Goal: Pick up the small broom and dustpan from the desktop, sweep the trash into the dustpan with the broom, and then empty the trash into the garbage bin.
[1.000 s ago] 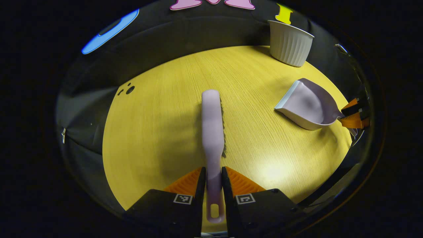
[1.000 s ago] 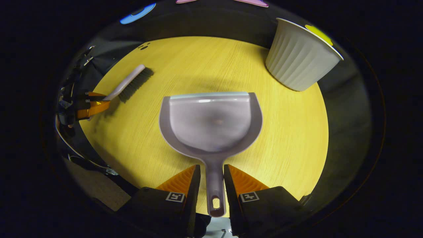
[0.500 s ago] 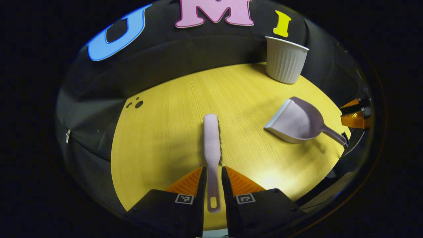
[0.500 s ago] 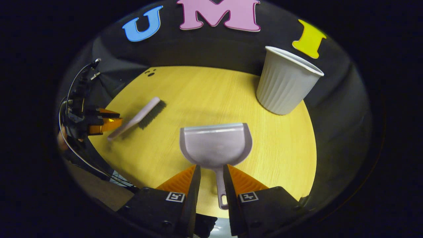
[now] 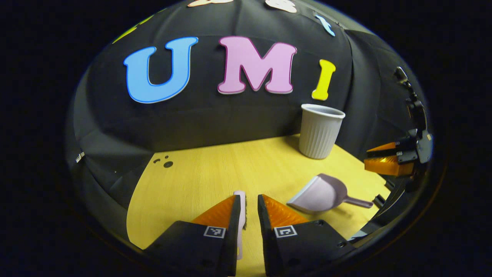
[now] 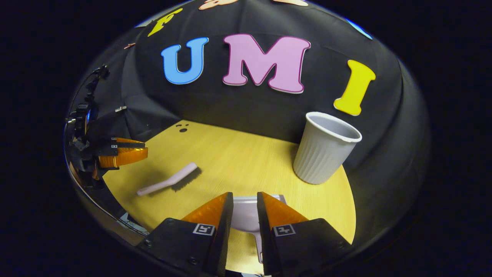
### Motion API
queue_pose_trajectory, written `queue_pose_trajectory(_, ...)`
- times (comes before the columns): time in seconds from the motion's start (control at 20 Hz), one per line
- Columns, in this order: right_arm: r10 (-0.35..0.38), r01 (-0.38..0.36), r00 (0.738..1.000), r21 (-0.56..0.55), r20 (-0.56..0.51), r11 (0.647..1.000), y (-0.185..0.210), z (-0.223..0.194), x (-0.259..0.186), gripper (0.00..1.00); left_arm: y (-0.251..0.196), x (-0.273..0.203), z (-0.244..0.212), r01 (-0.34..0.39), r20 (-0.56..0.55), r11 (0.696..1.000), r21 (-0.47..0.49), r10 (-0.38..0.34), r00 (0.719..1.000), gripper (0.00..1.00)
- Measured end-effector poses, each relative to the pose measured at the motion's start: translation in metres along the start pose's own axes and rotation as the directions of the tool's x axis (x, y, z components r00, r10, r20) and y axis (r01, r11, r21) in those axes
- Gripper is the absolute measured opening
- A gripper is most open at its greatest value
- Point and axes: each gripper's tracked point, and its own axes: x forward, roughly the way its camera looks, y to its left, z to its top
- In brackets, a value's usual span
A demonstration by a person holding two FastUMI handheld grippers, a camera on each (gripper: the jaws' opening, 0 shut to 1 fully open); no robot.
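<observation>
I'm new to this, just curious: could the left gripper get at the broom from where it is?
Probably yes. The broom lies flat on the table, its handle end towards the open left gripper, with nothing between them. The dustpan sits off to the side.

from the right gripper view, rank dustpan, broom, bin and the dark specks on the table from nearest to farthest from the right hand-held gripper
1. Dustpan: directly below the right hand-held gripper, between its fingers in the picture.
2. Garbage bin and broom: too close to call; bin upright to the right, broom lying to the left.
3. Dark specks: far left, by the table's back edge.
</observation>
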Motion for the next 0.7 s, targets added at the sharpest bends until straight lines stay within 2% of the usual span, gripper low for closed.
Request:
queue_pose_trajectory(0.25,-0.013,0.012,0.997,0.014,0.072,1.0,0.007,0.029,-0.008,0.4,0.005,-0.02,0.05,-0.001,0.124,1.0,-0.001,0.001,0.992,0.31)
queue_pose_trajectory(0.3,-0.016,0.014,0.996,0.016,0.082,1.0,0.009,0.036,-0.008,0.43,0.007,-0.023,0.055,0.003,0.138,1.0,0.007,-0.004,0.99,0.32)
queue_pose_trajectory(0.35,-0.024,0.023,0.995,0.016,0.096,1.0,0.009,0.041,-0.011,0.4,0.009,-0.025,0.057,0.005,0.149,1.0,0.018,-0.007,0.989,0.31)
queue_pose_trajectory(0.4,-0.03,0.028,0.994,0.014,0.103,1.0,0.011,0.046,-0.013,0.43,0.012,-0.025,0.055,0.009,0.153,1.0,0.027,-0.013,0.988,0.31)
queue_pose_trajectory(0.45,-0.037,0.036,0.993,0.011,0.115,0.999,0.012,0.051,-0.015,0.4,0.013,-0.025,0.054,0.014,0.153,0.999,0.03,-0.018,0.988,0.31)
queue_pose_trajectory(0.5,-0.044,0.043,0.991,0.007,0.123,0.999,0.014,0.057,-0.017,0.43,0.014,-0.024,0.054,0.021,0.151,0.999,0.029,-0.025,0.988,0.31)
queue_pose_trajectory(0.7,-0.09,0.092,0.983,-0.007,0.163,0.996,0.016,0.082,-0.028,0.4,0.017,-0.025,0.053,0.047,0.152,0.998,0.043,-0.053,0.987,0.31)
